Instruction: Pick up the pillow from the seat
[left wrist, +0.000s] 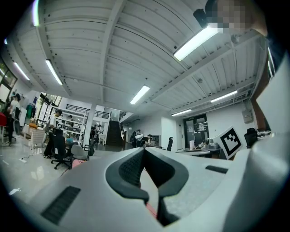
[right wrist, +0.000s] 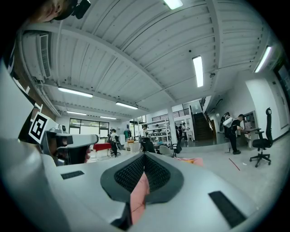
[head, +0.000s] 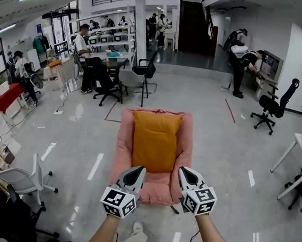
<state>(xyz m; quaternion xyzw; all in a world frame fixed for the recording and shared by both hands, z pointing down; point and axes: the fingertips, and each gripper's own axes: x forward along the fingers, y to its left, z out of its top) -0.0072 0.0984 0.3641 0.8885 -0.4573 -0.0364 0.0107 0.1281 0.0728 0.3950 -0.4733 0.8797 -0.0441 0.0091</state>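
I am standing on a wide, glossy grey floor, looking down at a low pink seat that is sitting straight ahead of me. An orange pillow is lying lengthwise on the seat, covering most of its middle and running up its back, with pink padding showing all round it.

I am holding my left claw and my right claw side by side over the seat's near end, both pointing forward. From the head view, the pillow's lower edge is lying between the two tips and just beyond them, the left tip close to its lower left corner and the right tip just off to its right.

Both gripper views are looking level across the room, so the claws appear to be hanging above the pillow and not touching it.

My left claw is keeping its jaws pressed together on nothing. My right claw is closed the same way. The pink sliver showing in the slot beneath its pads is probably the seat beyond, though the view there is poor.
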